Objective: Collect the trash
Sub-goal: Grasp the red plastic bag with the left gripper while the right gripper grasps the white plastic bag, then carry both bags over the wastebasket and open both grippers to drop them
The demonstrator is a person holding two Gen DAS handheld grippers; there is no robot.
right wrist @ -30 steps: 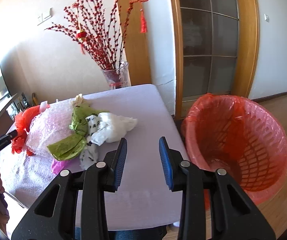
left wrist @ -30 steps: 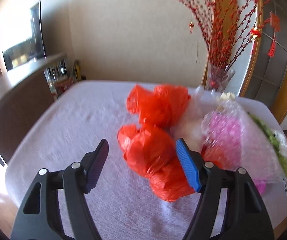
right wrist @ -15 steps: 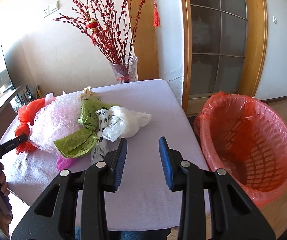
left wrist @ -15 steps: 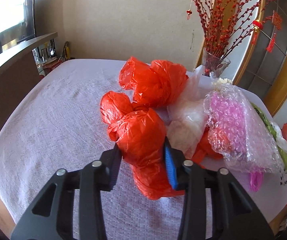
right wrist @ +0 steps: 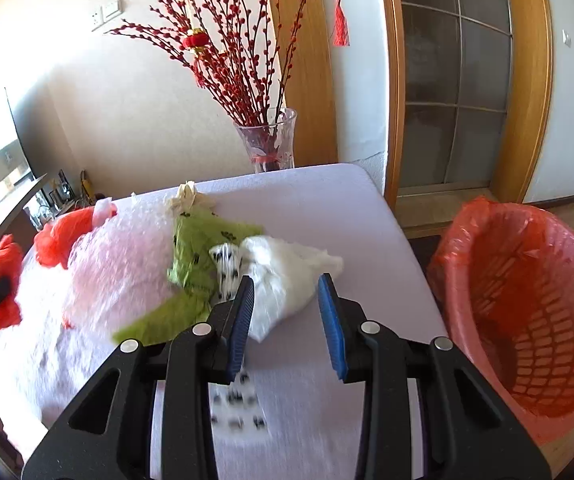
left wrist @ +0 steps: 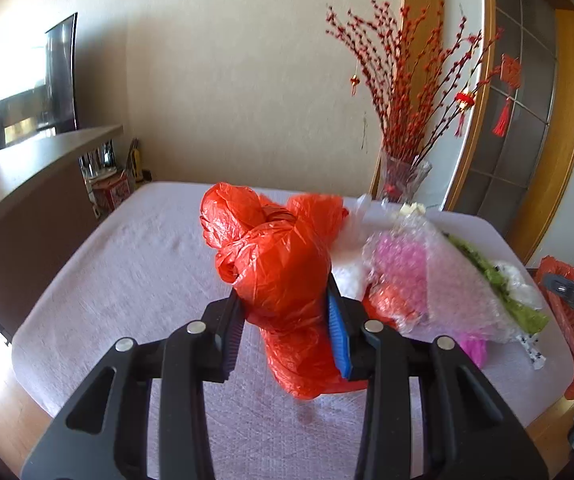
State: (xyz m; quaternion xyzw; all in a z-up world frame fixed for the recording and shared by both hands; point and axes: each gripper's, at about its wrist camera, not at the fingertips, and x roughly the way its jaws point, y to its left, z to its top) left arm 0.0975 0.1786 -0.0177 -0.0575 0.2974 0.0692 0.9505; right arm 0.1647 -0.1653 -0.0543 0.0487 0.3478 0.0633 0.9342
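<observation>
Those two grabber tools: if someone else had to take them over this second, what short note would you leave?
Left gripper: clamped on the red plastic bag over the table.
Right gripper: jaws apart, nothing held, a white bag just ahead between them.
Still on the table: bubble wrap, green wrapper, more red bags.
Bin: the lined basket stands on the floor beside the table; I see no trash in it.
Left to do: drop the red bag in, then the rest.

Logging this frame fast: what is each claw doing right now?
Left claw: shut on the red plastic bag.
Right claw: open, holding nothing; white plastic bag lies just beyond its tips.
</observation>
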